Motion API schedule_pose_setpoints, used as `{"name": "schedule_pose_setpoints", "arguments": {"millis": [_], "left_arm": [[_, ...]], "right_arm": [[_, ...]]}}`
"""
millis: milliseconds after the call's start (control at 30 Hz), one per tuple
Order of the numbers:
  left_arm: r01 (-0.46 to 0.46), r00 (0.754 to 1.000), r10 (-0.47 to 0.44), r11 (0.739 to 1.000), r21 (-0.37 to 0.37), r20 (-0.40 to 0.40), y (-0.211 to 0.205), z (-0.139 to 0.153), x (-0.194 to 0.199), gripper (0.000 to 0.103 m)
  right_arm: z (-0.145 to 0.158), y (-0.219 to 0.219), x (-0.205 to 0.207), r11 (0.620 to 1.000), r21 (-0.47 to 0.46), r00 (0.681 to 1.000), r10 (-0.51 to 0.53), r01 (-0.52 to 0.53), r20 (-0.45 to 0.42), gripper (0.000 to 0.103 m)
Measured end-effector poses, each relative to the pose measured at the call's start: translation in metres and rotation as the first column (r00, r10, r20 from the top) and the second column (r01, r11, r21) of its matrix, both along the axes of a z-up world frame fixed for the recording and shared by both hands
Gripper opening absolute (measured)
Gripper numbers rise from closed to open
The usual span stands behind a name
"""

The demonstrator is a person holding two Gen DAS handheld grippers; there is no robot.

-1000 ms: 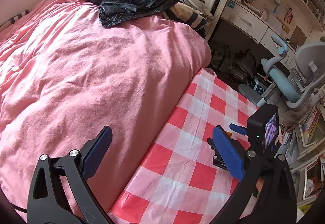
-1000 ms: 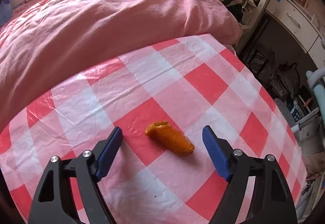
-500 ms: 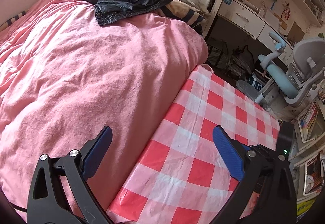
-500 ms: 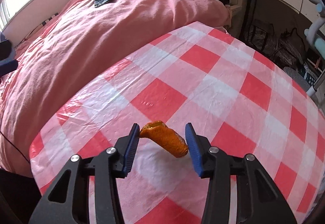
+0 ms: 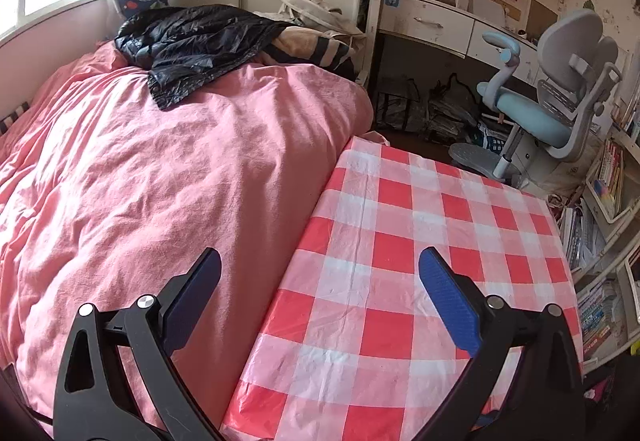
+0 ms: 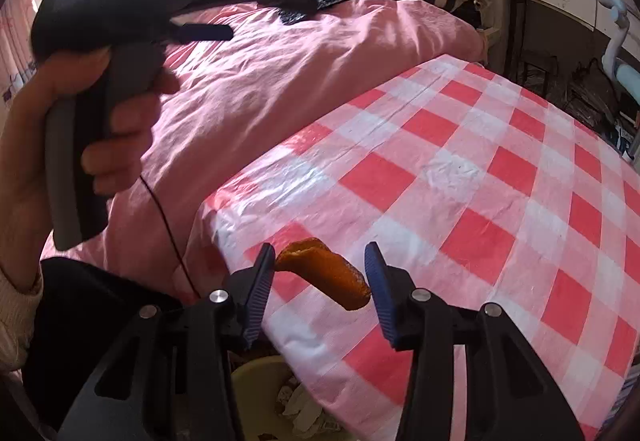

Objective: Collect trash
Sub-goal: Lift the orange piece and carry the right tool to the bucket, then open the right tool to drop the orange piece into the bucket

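Right gripper (image 6: 320, 285) jaws narrowed, clamping orange peel (image 6: 324, 273) above tabletop (image 6: 460, 177) edge; left gripper (image 5: 320, 297) jaws wide, empty; bin (image 6: 260, 377) below mostly hidden.

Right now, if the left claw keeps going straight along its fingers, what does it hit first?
Probably the edge where the pink duvet meets the checked tablecloth; nothing stands nearer between the open left claw and that seam. Depth is uncertain.

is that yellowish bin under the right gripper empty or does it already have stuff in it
Not empty. In the right wrist view the yellowish bin below the table edge holds pale crumpled scraps. How full it is cannot be told.
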State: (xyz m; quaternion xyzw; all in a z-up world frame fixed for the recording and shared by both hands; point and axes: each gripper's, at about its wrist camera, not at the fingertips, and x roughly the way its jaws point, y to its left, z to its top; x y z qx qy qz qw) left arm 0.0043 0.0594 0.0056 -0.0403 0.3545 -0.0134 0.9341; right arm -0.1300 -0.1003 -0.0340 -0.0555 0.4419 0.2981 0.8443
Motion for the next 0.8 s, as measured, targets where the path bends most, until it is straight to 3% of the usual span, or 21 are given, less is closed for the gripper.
{"name": "schedule_pose_setpoints", "arguments": {"millis": [200,500,733,800], "left_arm": [[0.035,0.999,-0.035,0.999,0.022,0.021,-0.013,0.003,-0.005,0.096],[0.062,0.997,-0.064,0.997,0.035,0.044,-0.022,0.007,-0.012,0.096],[0.063,0.996,-0.067,0.996,0.062,0.054,-0.028,0.008,-0.017,0.096],[0.064,0.996,-0.068,0.995,0.072,0.055,-0.031,0.009,-0.018,0.096]], "right_arm": [[-0.011,0.012,-0.033,0.998,-0.028,0.998,0.049,-0.049,-0.026,0.046],[-0.019,0.015,-0.048,0.998,-0.025,0.996,0.064,-0.065,-0.057,0.046],[-0.036,0.025,-0.063,0.987,-0.081,0.984,0.125,-0.136,-0.129,0.047],[-0.042,0.024,-0.064,0.985,-0.096,0.979,0.129,-0.145,-0.156,0.052]]}}
